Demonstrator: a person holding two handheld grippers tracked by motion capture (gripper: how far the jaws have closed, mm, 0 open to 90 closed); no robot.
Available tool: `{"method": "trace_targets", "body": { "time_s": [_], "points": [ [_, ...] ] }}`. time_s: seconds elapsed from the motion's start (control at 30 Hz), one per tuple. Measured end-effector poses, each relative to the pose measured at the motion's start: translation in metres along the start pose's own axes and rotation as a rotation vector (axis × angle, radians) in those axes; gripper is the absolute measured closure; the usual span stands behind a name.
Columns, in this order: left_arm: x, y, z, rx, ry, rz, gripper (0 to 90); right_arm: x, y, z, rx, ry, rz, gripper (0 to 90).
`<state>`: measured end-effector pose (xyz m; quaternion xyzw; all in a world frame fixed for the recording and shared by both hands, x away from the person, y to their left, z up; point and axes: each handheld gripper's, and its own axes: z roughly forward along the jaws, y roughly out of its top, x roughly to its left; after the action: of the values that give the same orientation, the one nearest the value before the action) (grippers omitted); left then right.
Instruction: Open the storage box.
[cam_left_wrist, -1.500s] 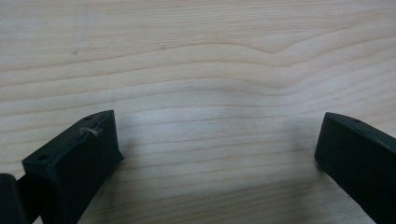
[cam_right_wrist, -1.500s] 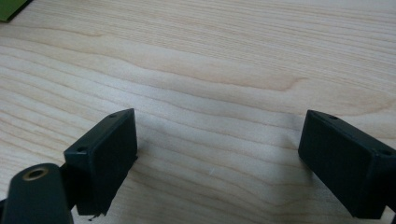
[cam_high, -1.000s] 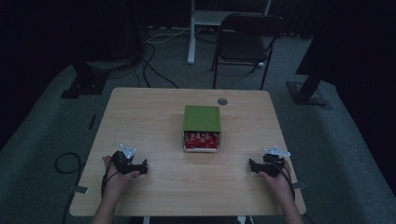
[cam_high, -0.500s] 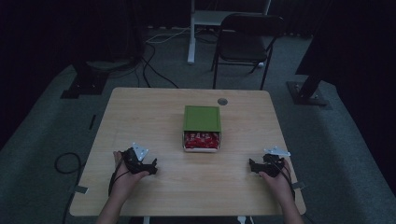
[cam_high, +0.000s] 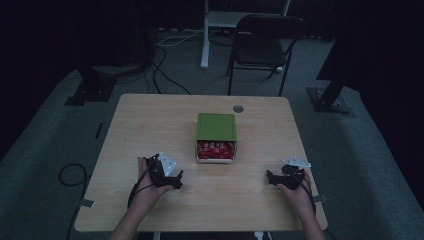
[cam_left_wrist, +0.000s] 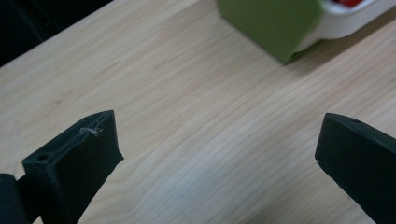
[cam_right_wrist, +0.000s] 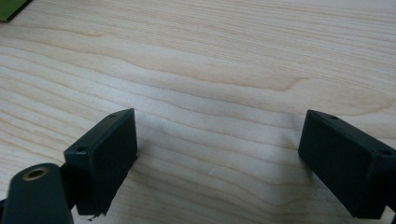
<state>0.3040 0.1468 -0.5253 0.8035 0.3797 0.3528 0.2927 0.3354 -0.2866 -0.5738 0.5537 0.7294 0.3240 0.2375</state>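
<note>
A white box with a green lid (cam_high: 216, 126) sits mid-table, its front end showing red packets (cam_high: 215, 149). In the left gripper view the green lid (cam_left_wrist: 271, 23) lies at the top right, beyond the jaws. My left gripper (cam_high: 176, 182) rests on the wood to the box's front left, open and holding nothing (cam_left_wrist: 217, 149). Near the table's front right, my right gripper (cam_high: 270, 178) is open over bare wood (cam_right_wrist: 217, 149). A corner of the green lid (cam_right_wrist: 10, 8) shows at that view's top left.
The wooden table (cam_high: 150, 125) has a round cable hole (cam_high: 238, 108) behind the box. A black folding chair (cam_high: 267, 45) and a white stand (cam_high: 210, 20) are beyond the far edge. Cables (cam_high: 70, 175) lie on the grey floor at the left.
My left gripper has moved right along the front of the table, toward the box. The right gripper has stayed where it was.
</note>
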Motion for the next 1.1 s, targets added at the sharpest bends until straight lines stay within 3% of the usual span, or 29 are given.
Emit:
{"method": "trace_targets", "body": {
  "time_s": [0.53, 1.1],
  "points": [
    [-0.036, 0.024, -0.003, -0.066, -0.044, 0.142, 0.5, 0.000, 0.000, 0.000, 0.000, 0.000, 0.000, 11.2],
    [-0.066, 0.040, 0.004, -0.092, -0.059, 0.301, 0.5, 0.000, 0.000, 0.000, -0.001, 0.000, 0.000, 11.2]
  ]
}}
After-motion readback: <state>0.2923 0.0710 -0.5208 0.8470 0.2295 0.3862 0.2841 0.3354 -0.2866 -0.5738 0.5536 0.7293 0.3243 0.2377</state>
